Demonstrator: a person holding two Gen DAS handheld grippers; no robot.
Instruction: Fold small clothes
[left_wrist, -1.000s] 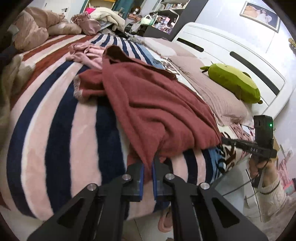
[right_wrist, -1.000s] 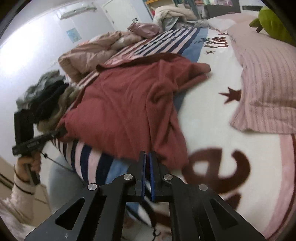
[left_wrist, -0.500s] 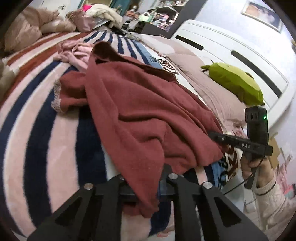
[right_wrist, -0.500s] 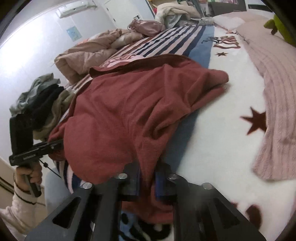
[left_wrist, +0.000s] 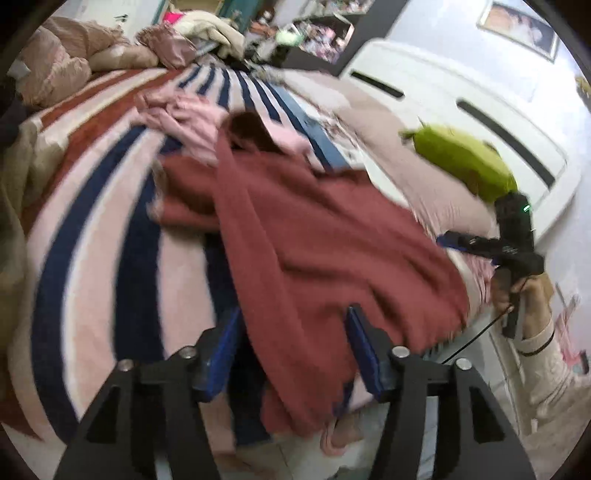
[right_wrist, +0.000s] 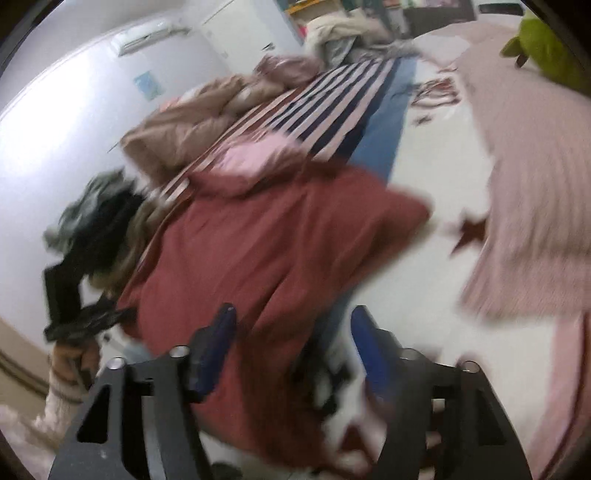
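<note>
- A bed (left_wrist: 92, 229) with a striped blanket fills the room.
- The red top (left_wrist: 314, 236) lies at its near edge.
- The left gripper (left_wrist: 293, 345) is opening, cloth loose between.
- The right gripper (right_wrist: 291, 347) too, at 3 o'clock.

Two wrist cameras, close over the bed (left_wrist: 92, 240)
Each looks down along its tool; both share the red garment (left_wrist: 314, 240) and bed.

Red garment (left_wrist: 314, 236): soft fleecy cloth, matt, slightly napped. Striped blanket (left_wrist: 85, 236): plush fabric, matt. Pink coverlet (right_wrist: 535, 177): ribbed knit cloth. Headboard (left_wrist: 476, 122): smooth, white, faintly glossy. Green plush toy (left_wrist: 461, 162): fuzzy cloth. Left gripper (left_wrist: 295, 350): matt black plastic arms, blue pads, bright metal screws.
</note>
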